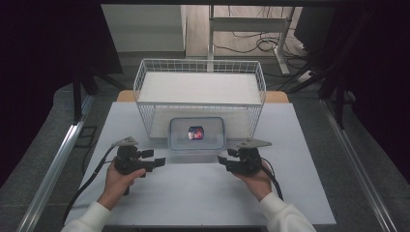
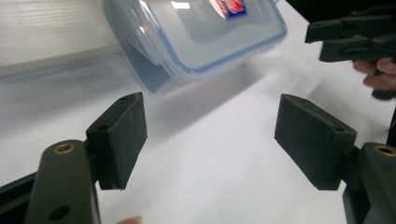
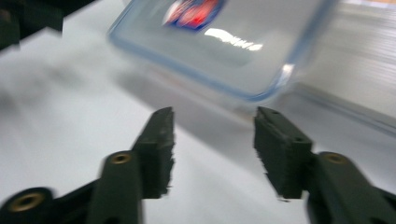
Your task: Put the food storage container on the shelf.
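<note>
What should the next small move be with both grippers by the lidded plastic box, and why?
Probably bring both grippers in toward the box's two short ends. The clear rectangular plastic box with the blue-edged lid sits on the white table before the white wire basket. The left gripper and right gripper flank its near edge, jaws open, nothing between them.

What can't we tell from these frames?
- Box contents: high view, the lid with its label hides them.
- Label text: too small in the high view, cut by the top edge in the left gripper view, blurred in the right gripper view.
- Box front latch: right gripper view, motion blur.
- Rack lower shelf: high view, the top shelf hides most of it.
</note>
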Available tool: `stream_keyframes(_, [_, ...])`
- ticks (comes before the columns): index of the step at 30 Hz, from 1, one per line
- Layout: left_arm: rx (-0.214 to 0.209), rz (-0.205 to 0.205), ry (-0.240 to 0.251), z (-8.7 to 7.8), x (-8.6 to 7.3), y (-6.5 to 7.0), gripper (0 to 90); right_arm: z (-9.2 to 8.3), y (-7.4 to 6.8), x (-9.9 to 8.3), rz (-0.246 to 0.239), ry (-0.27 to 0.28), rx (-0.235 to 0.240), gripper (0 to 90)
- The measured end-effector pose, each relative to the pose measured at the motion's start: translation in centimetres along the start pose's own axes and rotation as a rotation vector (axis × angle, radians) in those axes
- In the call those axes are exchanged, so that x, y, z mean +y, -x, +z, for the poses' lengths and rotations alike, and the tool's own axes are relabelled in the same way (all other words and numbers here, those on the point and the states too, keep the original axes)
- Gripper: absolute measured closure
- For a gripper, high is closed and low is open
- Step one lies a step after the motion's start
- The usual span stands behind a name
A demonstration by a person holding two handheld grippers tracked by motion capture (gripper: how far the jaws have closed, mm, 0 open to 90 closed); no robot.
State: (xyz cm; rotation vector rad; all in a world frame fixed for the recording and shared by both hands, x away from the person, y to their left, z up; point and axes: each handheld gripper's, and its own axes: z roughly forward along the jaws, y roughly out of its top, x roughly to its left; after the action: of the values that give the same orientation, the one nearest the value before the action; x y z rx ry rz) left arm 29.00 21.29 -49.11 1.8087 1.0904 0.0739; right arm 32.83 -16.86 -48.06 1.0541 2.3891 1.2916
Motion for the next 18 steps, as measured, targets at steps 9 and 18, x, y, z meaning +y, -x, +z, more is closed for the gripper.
stream_keyframes(9, [-0.001,0.027,-0.028,-1.0,-2.0,1.3,25.4,3.4,-2.6,0.2,-0.097,-0.122,0.080,88.3])
stream_keyframes(18, [-0.002,0.053,-0.016,-2.1,-2.5,2.2,25.6,9.5,-5.6,1.7,-0.195,-0.187,0.016,88.6])
